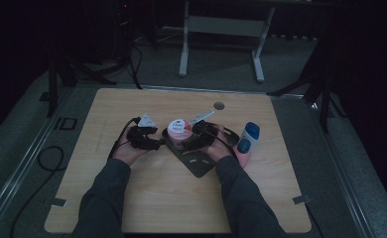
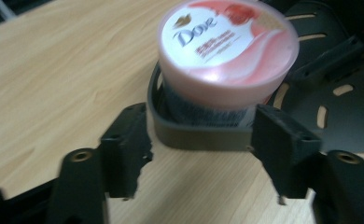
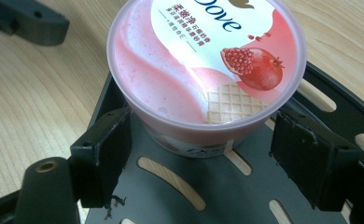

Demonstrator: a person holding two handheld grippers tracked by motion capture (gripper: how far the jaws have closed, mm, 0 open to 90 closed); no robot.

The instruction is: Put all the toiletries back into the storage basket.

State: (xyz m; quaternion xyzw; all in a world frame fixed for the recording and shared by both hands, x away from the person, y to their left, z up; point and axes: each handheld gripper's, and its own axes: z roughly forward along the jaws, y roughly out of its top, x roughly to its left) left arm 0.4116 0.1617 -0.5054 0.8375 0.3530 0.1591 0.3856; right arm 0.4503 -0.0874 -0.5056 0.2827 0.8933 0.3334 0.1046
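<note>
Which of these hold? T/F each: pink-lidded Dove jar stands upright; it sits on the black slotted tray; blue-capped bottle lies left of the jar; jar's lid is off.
1. The pink-lidded Dove jar stands upright: true.
2. It sits on the black slotted plastic tray: true.
3. The blue-capped white bottle lies left of the jar: false, it lies to the jar's right on the wooden table.
4. The lid is off: false, it is on.
</note>
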